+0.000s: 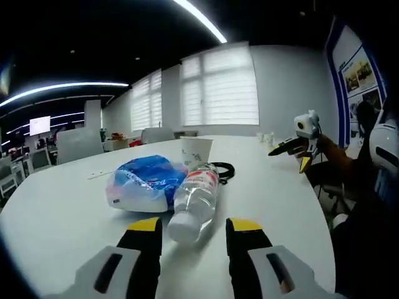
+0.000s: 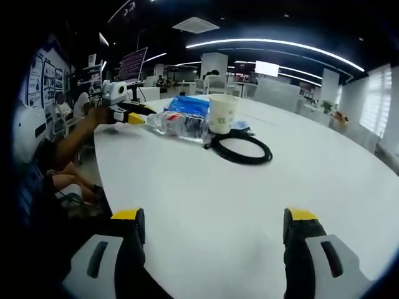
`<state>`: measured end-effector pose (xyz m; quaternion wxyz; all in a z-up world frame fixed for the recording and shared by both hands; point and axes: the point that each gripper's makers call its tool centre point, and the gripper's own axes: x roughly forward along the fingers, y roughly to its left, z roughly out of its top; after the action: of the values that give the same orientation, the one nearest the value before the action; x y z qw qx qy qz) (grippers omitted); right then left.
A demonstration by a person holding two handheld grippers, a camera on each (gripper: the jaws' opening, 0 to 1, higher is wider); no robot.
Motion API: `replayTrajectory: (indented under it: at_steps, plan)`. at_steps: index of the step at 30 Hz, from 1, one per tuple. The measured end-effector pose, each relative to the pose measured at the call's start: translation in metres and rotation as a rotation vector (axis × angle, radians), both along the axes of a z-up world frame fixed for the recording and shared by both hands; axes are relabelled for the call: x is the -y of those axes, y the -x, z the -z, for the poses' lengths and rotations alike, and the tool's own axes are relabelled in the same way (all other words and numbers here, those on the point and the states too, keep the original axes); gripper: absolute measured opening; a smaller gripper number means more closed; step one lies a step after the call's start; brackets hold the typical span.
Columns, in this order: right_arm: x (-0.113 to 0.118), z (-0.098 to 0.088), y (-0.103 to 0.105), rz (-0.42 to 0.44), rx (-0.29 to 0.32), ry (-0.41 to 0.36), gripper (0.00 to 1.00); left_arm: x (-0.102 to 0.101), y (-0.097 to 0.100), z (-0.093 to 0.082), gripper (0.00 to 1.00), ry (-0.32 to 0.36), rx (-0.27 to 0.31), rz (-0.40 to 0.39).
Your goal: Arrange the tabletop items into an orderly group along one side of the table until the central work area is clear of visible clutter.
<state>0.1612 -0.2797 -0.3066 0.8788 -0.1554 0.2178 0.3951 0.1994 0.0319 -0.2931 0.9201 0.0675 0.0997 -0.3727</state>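
Between left tongs (image 1: 193, 233), capped bottle (image 1: 194, 200), seemingly empty.

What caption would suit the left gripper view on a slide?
Open left gripper straddling a clear plastic water bottle beside a blue-and-white plastic bag on the white table.

Light: even, given by ceiling strips (image 2: 274, 43) and blinded windows (image 1: 218, 87) | table (image 2: 206, 205) brightly lit, soft shadows | edges bent by fisheye | focus slightly soft
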Motion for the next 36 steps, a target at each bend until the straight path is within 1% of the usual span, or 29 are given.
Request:
replayTrajectory:
  at_steps: [18, 28, 36]
  plan:
    - [0.002, 0.001, 0.001, 0.002, -0.003, 0.003, 0.88, 0.003, -0.007, 0.005, 0.36, -0.015, -0.010, 0.000]
    - [0.003, 0.002, 0.002, 0.004, -0.006, 0.002, 0.88, 0.003, -0.011, 0.007, 0.31, -0.025, -0.007, -0.009]
    - [0.002, 0.004, 0.003, 0.003, -0.008, 0.003, 0.88, 0.003, -0.012, 0.007, 0.30, -0.023, -0.006, -0.013]
